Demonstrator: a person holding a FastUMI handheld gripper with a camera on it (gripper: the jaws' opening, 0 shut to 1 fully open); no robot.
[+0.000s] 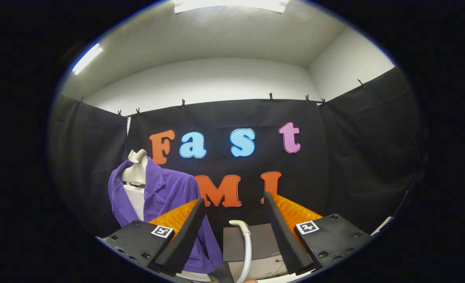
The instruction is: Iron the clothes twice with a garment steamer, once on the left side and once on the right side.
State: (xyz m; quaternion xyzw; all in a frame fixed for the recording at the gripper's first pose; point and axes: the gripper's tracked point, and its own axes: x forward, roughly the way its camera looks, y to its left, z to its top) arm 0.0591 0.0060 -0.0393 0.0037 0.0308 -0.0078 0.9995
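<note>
A purple jacket (pixel 165 196) hangs on a white mannequin torso (pixel 135 169), ahead and to the left of my left finger, which covers part of its lower edge. My gripper (pixel 234 202) is open and holds nothing; its two fingers stand wide apart. Low between the fingers I see the white hose (pixel 246 243) of the garment steamer, curving up from below in front of a grey box-shaped unit (pixel 260 245). The steamer's head is hidden from me.
Black cloth walls close the booth behind and on both sides. The grey unit stands on a light surface (pixel 381 226) that reaches out to the right of my right finger.
</note>
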